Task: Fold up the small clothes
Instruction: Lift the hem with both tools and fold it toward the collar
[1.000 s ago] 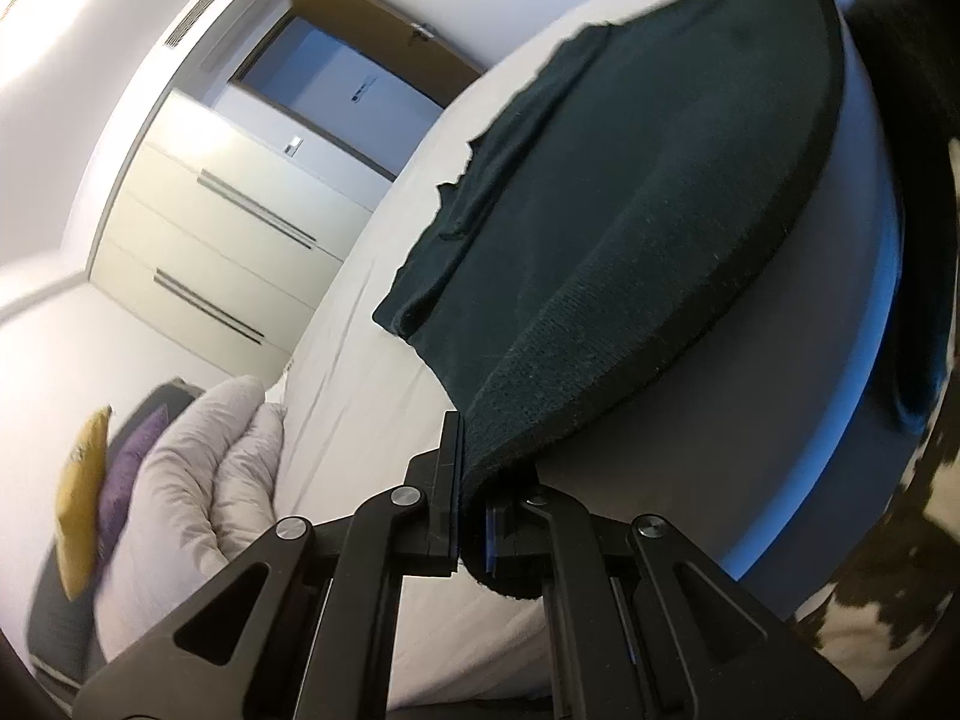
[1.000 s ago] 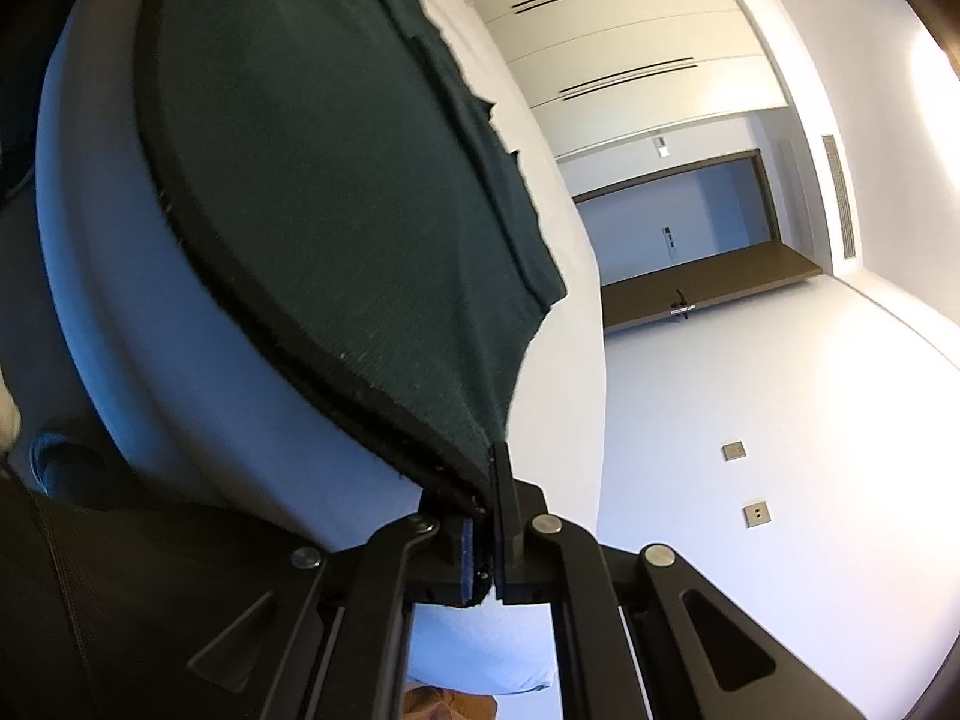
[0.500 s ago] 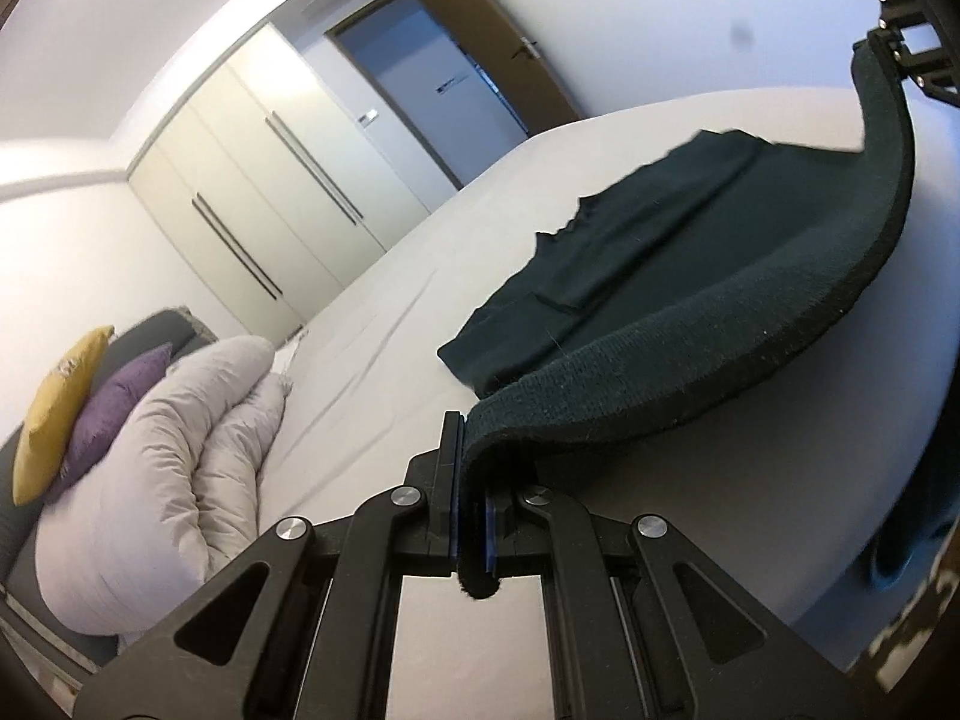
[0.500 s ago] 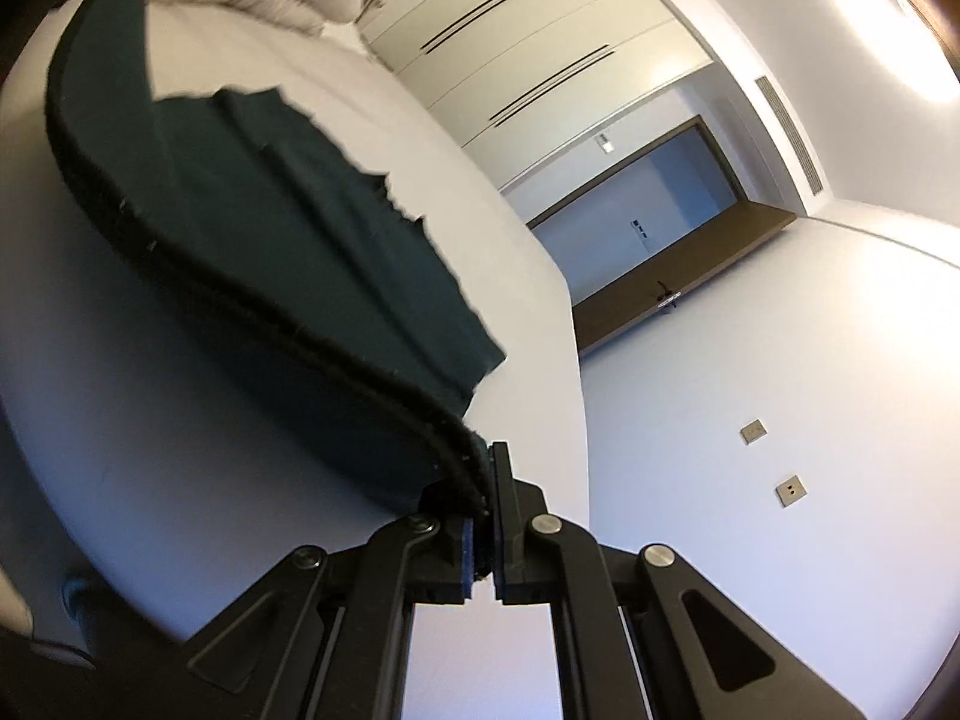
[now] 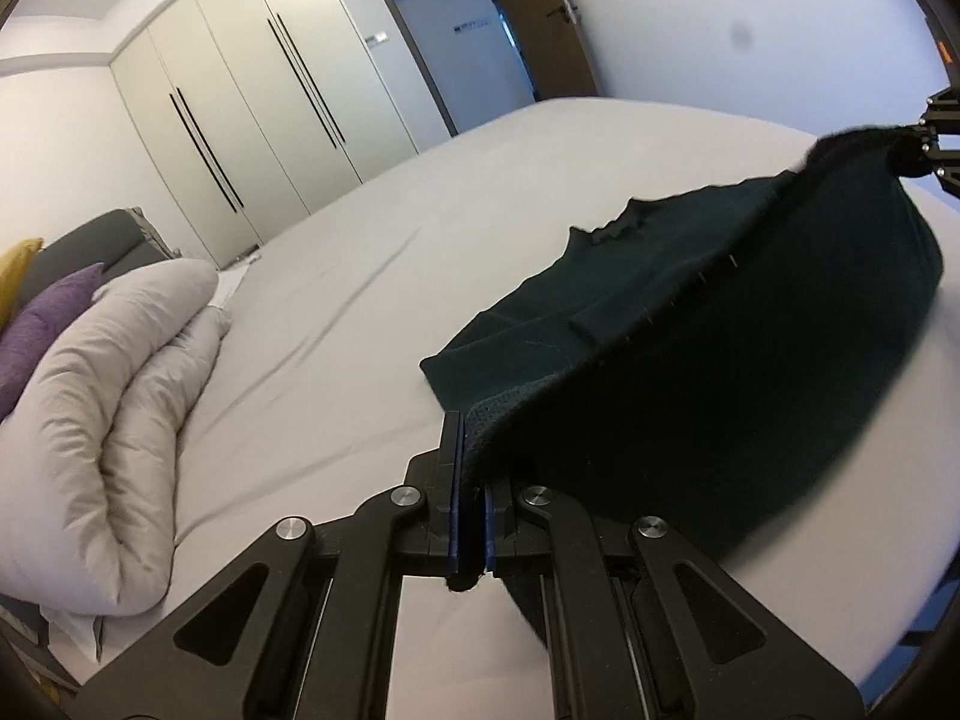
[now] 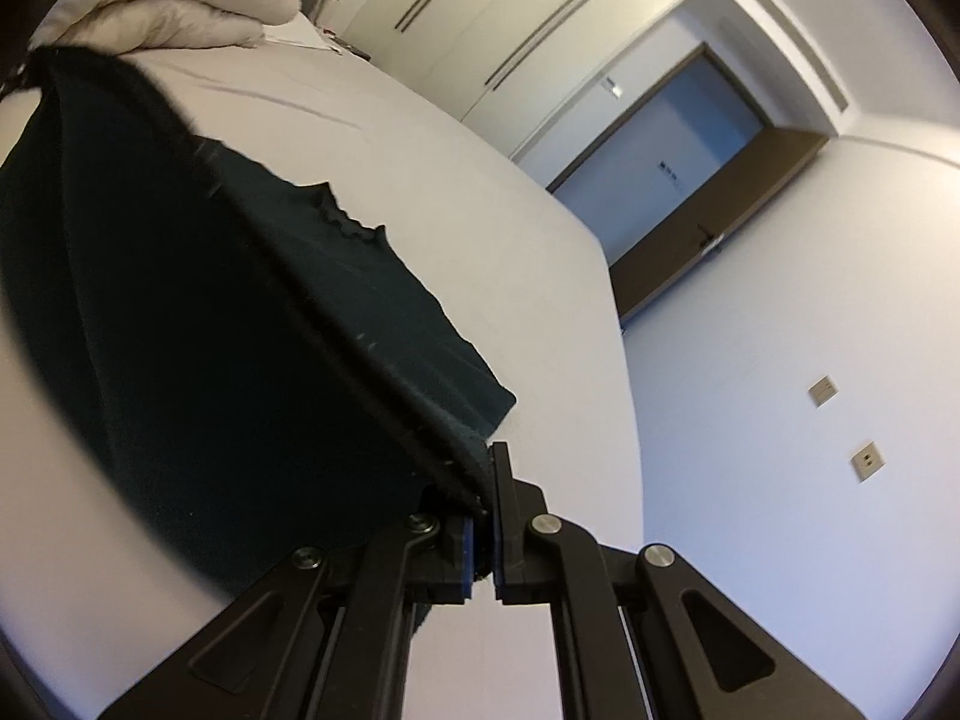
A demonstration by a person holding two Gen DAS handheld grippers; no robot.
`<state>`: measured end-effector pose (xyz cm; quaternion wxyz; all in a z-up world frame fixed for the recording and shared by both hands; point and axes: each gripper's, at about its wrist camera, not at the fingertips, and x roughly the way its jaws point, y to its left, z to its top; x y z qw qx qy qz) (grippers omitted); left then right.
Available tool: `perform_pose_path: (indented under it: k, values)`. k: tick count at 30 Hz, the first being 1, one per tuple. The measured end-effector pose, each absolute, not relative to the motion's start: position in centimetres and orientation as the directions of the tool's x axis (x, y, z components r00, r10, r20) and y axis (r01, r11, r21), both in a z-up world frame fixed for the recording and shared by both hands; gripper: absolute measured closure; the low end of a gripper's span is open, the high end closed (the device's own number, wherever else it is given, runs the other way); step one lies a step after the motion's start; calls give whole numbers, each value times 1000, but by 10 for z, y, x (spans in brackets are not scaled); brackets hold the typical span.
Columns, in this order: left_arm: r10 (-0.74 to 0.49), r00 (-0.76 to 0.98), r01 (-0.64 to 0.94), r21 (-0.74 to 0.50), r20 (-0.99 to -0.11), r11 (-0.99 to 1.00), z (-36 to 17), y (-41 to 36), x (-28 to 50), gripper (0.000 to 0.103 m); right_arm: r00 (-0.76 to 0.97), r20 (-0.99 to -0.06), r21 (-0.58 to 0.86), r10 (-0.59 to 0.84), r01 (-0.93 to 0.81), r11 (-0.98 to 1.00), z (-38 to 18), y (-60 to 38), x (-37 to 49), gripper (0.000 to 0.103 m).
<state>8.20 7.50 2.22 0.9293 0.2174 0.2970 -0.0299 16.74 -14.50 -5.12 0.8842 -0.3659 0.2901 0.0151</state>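
Pinching one dark garment [image 5: 750,360] (hem lifted): left gripper [image 5: 470,516], right gripper [image 6: 483,531].

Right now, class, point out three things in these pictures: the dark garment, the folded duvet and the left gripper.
dark garment [image 5: 750,360], left wrist view: on its lifted near half.
folded duvet [image 5: 102,420], left wrist view: on the middle of its bulging fold.
left gripper [image 5: 470,510], left wrist view: between its fingertips, shut on the garment's edge.
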Motion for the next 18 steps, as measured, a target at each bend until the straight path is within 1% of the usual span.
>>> perform_pose_path:
  k: [3, 8, 18]
  values:
    - [83, 803, 188, 384, -590, 904, 13, 75, 124, 99, 810, -559, -605, -176, -253, 755, -57, -145, 199, 100]
    - [97, 781, 186, 378, -617, 907, -1, 76, 184, 99, 789, -590, -589, -172, -274, 760, -73, -136, 241, 100]
    - [129, 750, 191, 400, -648, 897, -32, 78, 268, 99, 750, -635, -542, -185, -262, 799, -90, -143, 308, 100]
